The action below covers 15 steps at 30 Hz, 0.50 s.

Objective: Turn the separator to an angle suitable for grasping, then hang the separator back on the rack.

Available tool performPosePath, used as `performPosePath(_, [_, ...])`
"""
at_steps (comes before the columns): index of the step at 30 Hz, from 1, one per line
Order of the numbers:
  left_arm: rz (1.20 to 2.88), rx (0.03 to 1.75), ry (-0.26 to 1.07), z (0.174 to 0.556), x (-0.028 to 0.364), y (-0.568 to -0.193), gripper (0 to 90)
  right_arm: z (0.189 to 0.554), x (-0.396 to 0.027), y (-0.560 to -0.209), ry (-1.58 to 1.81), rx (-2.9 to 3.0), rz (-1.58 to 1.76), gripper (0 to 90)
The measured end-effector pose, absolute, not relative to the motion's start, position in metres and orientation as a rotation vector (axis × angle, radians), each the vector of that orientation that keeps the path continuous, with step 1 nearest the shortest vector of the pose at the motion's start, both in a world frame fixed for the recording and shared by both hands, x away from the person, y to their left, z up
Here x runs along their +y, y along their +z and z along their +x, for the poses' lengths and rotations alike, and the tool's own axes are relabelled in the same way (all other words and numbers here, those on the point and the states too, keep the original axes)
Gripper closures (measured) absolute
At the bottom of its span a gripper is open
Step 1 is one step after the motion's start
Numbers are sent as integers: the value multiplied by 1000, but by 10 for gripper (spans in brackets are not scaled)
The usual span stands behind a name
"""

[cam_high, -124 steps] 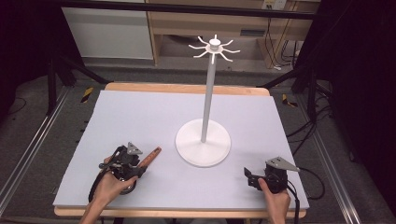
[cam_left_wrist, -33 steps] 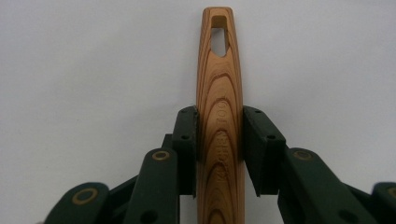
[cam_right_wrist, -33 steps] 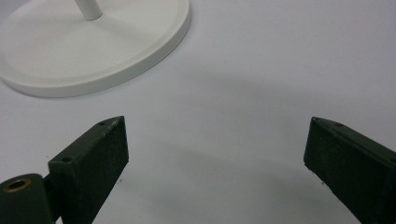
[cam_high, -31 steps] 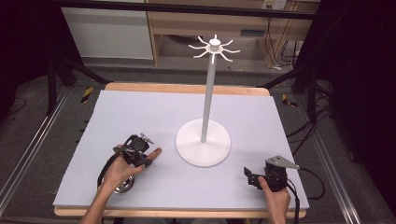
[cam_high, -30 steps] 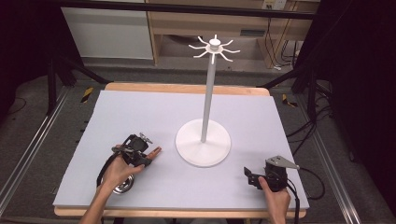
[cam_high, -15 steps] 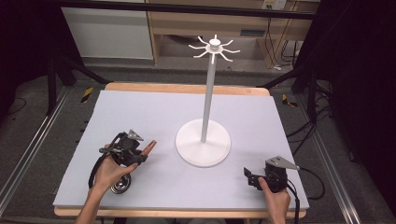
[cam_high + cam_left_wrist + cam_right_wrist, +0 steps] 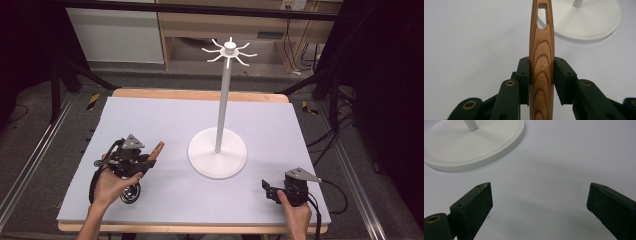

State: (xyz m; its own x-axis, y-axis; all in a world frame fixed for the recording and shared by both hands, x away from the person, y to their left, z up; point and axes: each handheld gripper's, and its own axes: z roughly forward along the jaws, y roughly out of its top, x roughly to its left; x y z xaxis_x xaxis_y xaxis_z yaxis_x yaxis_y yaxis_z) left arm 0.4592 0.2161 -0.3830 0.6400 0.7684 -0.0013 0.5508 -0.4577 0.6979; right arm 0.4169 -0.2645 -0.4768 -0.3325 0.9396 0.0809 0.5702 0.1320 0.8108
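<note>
Left gripper [image 7: 142,165] jaws clamp wooden utensil handle [image 7: 541,62]; long axis runs straight ahead, slotted end aimed at white stand [image 7: 218,152], near. Right gripper [image 7: 272,191] jaws wide, empty, low over worktop [image 7: 165,120].

- The wooden handle [image 7: 541,62]: smooth, strongly grained, faintly engraved.
- The stand's base [image 7: 474,145]: smooth, matt white.
- The table surface [image 7: 150,120]: matt pale grey.
- The right gripper [image 7: 540,207]: matt black pads.

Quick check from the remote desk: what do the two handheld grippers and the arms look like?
Both grippers, left and right, are black, each topped by a grey three-cornered plate and trailing a black cable. Their jaws are flat dark blocks on linkage arms with brass-coloured pivot rivets. The forearms are bare, no sleeves.
</note>
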Motion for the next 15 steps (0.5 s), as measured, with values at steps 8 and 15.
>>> performPosePath(8, [2036, 980, 489, 447, 221, -368, 673, 417, -265, -477, 1079, 1962, 1446, 70])
performPosePath(15, [1895, 937, 546, 436, 224, -356, 673, 417, -265, -477, 1076, 1960, 1447, 70])
